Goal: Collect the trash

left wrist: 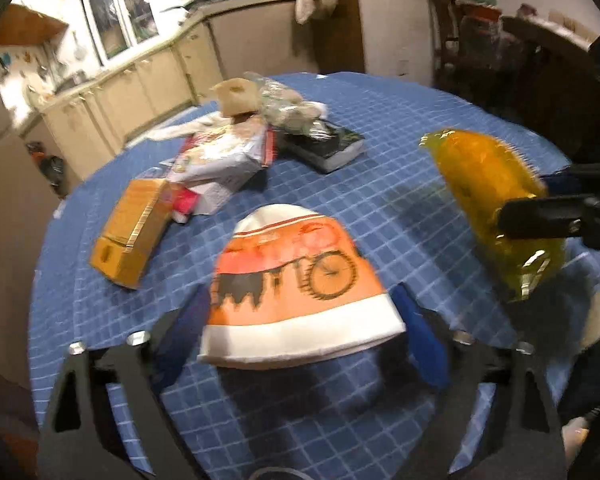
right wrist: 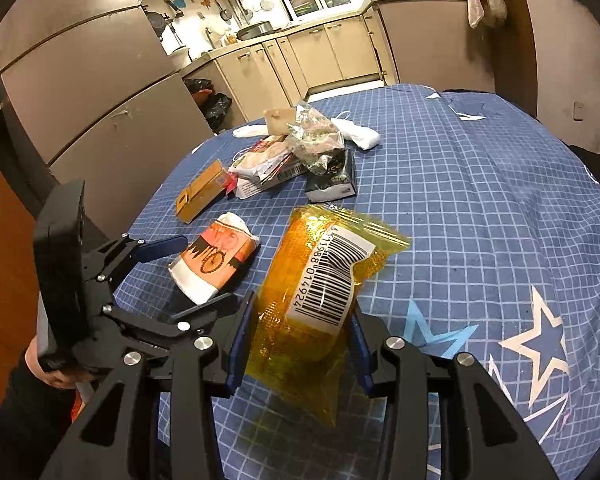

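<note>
The flattened paper cup (left wrist: 300,280), orange and white with a bicycle printed on it, sits between the blue fingers of the left gripper (left wrist: 302,320), which close against its two sides and hold it just above the blue checked tablecloth (left wrist: 400,208); its shadow falls on the cloth below. In the right wrist view the same cup (right wrist: 214,266) shows in the left gripper (right wrist: 208,276), though the near finger is partly hidden behind the cup. The right gripper (right wrist: 300,344) is clamped on a yellow plastic bag (right wrist: 312,300) with a barcode label, held off the table; the bag's lower end hides the fingertips. From the left camera that bag (left wrist: 496,208) is blurred and the right gripper (left wrist: 540,200) is cut off by the frame edge. Farther back lie a yellow box (right wrist: 200,196), a heap of wrappers (right wrist: 296,148) and a dark book (left wrist: 328,146), whose details are hard to make out.
</note>
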Demonstrator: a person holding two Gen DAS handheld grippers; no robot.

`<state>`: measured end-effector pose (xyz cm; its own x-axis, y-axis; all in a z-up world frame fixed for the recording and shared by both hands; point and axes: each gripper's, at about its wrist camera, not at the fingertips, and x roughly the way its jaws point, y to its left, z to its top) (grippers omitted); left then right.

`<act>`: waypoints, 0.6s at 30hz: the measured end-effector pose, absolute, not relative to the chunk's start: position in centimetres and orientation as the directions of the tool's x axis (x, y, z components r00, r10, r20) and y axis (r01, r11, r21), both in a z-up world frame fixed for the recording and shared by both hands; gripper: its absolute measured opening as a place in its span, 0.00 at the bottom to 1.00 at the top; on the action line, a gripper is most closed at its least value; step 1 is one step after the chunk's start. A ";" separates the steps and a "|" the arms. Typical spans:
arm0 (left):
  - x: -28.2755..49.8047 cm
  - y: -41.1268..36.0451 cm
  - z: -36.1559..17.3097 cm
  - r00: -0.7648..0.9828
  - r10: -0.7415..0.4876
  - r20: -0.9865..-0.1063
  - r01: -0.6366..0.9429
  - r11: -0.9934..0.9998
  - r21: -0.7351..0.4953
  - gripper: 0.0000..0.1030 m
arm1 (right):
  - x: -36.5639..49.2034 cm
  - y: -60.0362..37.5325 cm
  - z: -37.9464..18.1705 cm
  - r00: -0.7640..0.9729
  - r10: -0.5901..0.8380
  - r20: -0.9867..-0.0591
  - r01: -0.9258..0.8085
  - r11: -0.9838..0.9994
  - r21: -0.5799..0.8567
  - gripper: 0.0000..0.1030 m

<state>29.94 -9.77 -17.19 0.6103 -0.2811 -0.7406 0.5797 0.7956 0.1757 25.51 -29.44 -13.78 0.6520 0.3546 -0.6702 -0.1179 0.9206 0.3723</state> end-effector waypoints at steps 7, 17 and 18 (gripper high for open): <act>29.2 -8.8 -15.9 0.634 -0.331 -0.699 0.566 0.814 0.129 0.35 | 25.2 -29.6 -13.4 0.671 0.343 -0.658 -0.113 0.923 0.367 0.42; 29.4 -6.6 -13.2 0.680 -0.374 -0.631 0.510 0.859 0.041 0.15 | 24.5 -29.8 -12.6 0.698 0.324 -0.639 -0.106 0.929 0.356 0.42; 29.4 -6.3 -12.9 0.687 -0.372 -0.624 0.502 0.864 0.038 0.14 | 24.5 -29.9 -12.5 0.701 0.323 -0.636 -0.105 0.929 0.356 0.42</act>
<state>29.45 -6.34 -12.91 0.6874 -0.3718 -0.6240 0.5021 0.8640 0.0383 24.52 -29.85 -12.49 0.7012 0.3228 -0.6357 -0.1052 0.9287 0.3556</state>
